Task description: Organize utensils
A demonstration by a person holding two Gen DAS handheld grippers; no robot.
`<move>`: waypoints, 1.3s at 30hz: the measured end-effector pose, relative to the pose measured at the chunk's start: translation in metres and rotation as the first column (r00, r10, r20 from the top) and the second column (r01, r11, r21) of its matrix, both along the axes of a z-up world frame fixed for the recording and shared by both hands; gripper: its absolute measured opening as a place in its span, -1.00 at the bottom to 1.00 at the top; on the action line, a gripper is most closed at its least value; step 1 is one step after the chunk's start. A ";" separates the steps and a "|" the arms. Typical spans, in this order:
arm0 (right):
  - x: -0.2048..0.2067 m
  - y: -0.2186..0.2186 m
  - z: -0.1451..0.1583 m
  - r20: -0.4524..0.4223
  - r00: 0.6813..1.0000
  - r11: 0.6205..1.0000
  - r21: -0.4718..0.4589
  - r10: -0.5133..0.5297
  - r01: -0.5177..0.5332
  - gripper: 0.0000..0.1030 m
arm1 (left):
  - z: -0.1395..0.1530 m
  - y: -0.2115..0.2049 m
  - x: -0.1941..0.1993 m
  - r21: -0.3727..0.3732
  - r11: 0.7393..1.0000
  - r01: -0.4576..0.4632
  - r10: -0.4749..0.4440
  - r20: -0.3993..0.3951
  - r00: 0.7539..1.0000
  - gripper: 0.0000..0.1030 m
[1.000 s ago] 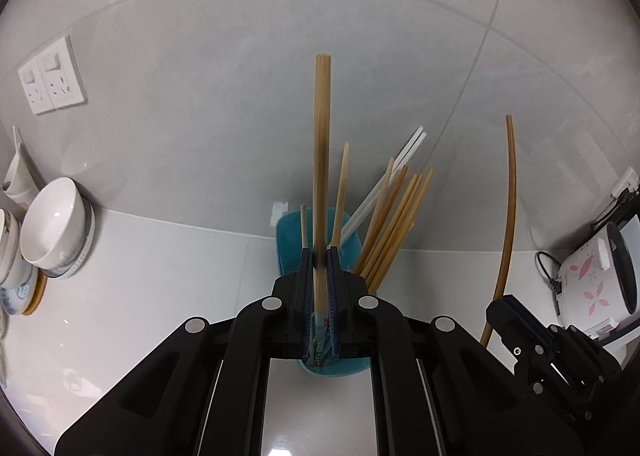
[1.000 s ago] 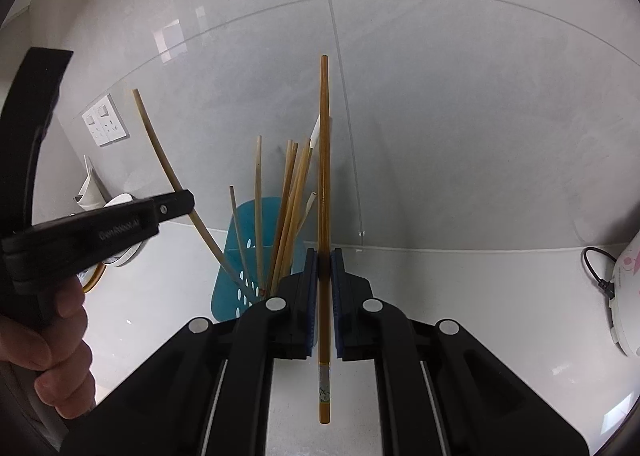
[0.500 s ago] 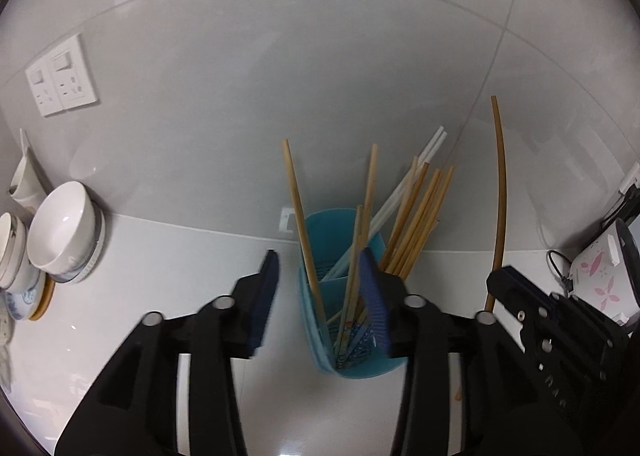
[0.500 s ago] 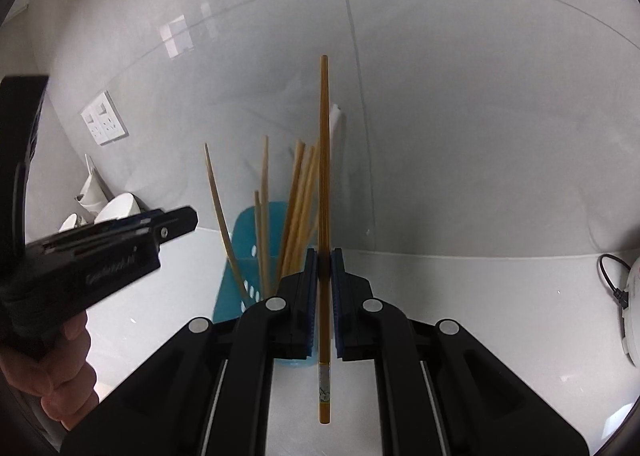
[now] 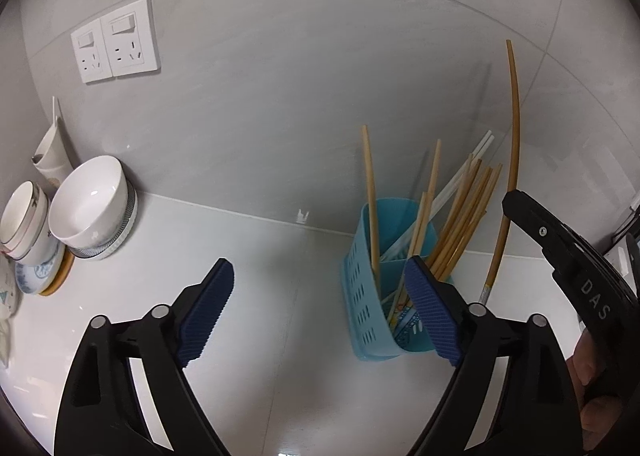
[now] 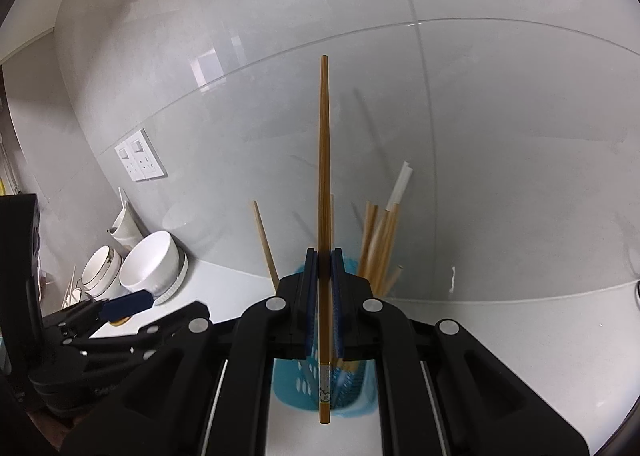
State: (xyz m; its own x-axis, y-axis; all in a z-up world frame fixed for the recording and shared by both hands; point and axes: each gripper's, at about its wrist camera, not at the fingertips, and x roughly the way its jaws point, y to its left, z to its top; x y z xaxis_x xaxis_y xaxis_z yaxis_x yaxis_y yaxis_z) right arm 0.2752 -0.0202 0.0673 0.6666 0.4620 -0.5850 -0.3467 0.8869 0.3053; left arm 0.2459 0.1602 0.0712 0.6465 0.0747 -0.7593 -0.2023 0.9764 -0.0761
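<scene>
A blue slotted utensil holder (image 5: 366, 296) stands on the white counter and holds several wooden chopsticks (image 5: 460, 223) and white ones. My left gripper (image 5: 320, 304) is open and empty, just left of and in front of the holder. My right gripper (image 6: 324, 264) is shut on one upright wooden chopstick (image 6: 324, 175), held above the holder (image 6: 308, 388). The same chopstick (image 5: 508, 175) and right gripper body (image 5: 560, 248) show at the right in the left wrist view.
White bowls (image 5: 90, 203) and stacked dishes (image 5: 24, 228) sit at the left by the wall. A double wall socket (image 5: 116, 39) is above them. The tiled wall stands right behind the holder. The bowls (image 6: 150, 268) also show in the right wrist view.
My left gripper opened and let its chopstick drop into the holder, then moved back and left. My right gripper moved over the holder with its chopstick still held.
</scene>
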 end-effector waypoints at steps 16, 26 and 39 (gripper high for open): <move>0.006 0.014 -0.054 -0.023 0.999 0.999 -0.039 -0.028 0.027 -0.88 | -0.032 0.014 -0.005 0.012 1.000 -0.010 0.010 -0.037 0.999 0.88; 0.000 0.018 -0.057 -0.042 0.999 0.996 -0.089 -0.025 0.021 -0.83 | -0.030 0.018 -0.006 0.014 1.000 -0.023 0.024 -0.032 0.999 0.88; -0.036 -0.015 -0.004 -0.016 1.000 0.989 -0.145 -0.008 0.006 0.35 | -0.003 -0.002 -0.032 0.005 1.000 0.006 -0.006 0.046 0.999 0.88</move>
State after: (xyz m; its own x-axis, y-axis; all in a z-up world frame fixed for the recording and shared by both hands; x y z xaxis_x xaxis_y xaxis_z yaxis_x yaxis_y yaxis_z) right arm 0.2393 -0.0347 0.0628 0.6596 0.3668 -0.6561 -0.3362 0.9246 0.1790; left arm 0.2141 0.1586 0.0679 0.6814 0.0741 -0.7282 -0.1926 0.9779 -0.0808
